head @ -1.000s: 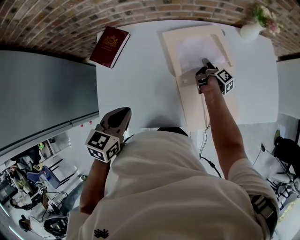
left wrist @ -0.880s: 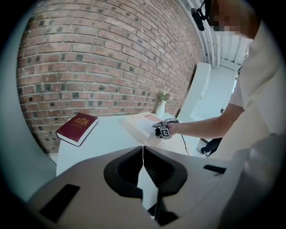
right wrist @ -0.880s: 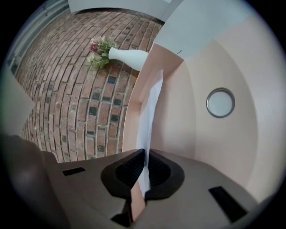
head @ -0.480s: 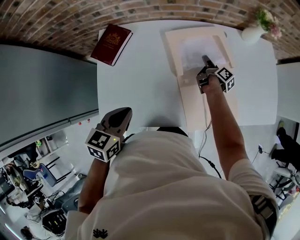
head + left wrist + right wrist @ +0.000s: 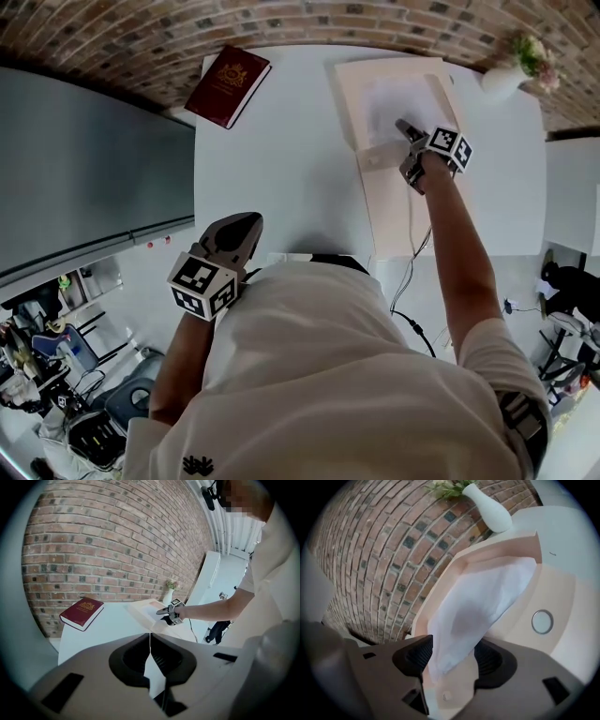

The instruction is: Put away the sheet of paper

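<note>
Two grippers were in view, and only the right gripper (image 5: 408, 131) was at work, reaching over the open pink folder (image 5: 412, 216) that lay toward the table's (image 5: 281, 159) far right corner, near the white vase (image 5: 502, 73). Its jaws were opening, and the near corner of the sheet of paper (image 5: 487, 602) lay loose between them, the rest tucked into the folder's pocket. The left gripper (image 5: 239, 234) hung off the table's near edge, jaws together on nothing. The release looked best finished by spreading the jaws fully and drawing straight back and slightly up, so no pad could drag the sheet out again. A red book (image 5: 228, 84) lay at the far left corner.
</note>
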Available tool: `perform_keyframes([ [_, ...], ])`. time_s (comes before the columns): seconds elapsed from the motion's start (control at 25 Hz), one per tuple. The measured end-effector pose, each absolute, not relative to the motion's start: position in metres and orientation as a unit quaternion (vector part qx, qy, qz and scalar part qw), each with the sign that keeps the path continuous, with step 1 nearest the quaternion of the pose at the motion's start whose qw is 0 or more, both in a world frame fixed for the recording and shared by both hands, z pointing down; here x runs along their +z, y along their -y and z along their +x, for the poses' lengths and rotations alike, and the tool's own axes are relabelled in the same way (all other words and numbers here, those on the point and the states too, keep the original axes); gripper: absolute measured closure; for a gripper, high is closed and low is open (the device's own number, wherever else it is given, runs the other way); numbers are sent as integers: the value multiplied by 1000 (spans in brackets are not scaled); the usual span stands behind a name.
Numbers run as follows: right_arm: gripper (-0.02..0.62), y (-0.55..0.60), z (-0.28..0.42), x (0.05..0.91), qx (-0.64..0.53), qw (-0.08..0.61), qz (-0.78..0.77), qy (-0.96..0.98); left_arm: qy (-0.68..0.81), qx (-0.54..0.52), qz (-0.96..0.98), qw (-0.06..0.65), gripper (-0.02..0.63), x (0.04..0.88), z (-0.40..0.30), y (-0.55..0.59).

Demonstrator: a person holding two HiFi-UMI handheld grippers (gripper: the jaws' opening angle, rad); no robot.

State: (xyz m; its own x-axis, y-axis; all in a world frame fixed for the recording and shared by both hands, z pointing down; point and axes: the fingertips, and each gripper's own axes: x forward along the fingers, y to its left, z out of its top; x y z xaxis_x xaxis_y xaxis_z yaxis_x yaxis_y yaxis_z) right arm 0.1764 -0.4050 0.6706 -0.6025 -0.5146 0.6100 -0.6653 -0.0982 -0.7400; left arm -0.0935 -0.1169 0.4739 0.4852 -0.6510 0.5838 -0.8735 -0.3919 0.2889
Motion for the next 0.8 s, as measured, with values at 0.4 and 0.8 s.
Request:
perform_keyframes([
  [0.4, 324, 386, 171, 666, 563, 170, 426, 688, 466, 176, 818, 287, 581, 472, -109, 104],
  [0.8, 324, 363, 178, 651, 550, 165, 446, 687, 463, 161, 826, 279, 581, 466, -126, 87],
])
